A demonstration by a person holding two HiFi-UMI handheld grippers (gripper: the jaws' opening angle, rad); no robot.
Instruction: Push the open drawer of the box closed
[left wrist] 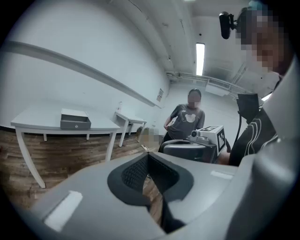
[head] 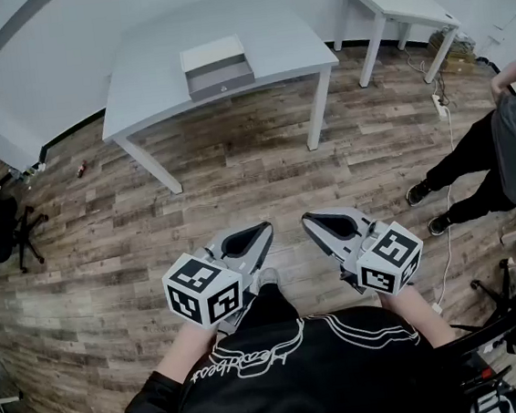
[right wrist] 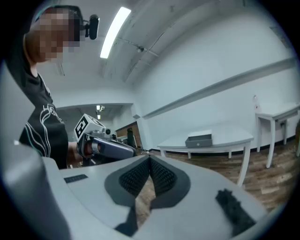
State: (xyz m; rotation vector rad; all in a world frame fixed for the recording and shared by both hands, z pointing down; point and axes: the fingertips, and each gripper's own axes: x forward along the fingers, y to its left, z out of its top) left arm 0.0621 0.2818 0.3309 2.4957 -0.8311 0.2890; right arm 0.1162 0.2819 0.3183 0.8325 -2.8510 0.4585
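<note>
A white box (head: pixel 211 52) with its grey drawer (head: pixel 222 78) pulled out towards me sits on a white table (head: pixel 154 93) far ahead. The left gripper view shows the box (left wrist: pixel 75 121) small at the left, and the right gripper view shows the box (right wrist: pixel 198 138) at mid right. My left gripper (head: pixel 267 227) and right gripper (head: pixel 306 217) are held close to my body, side by side, well short of the table. In both gripper views the jaws meet at their tips, left gripper (left wrist: pixel 149 155) and right gripper (right wrist: pixel 150 157), with nothing between them.
Wood-plank floor (head: pixel 237 185) lies between me and the table. A second white table (head: pixel 397 3) stands at the back right. A person (head: pixel 507 138) stands at the right near floor cables (head: pixel 437 104). A black office chair (head: pixel 4 228) is at the left.
</note>
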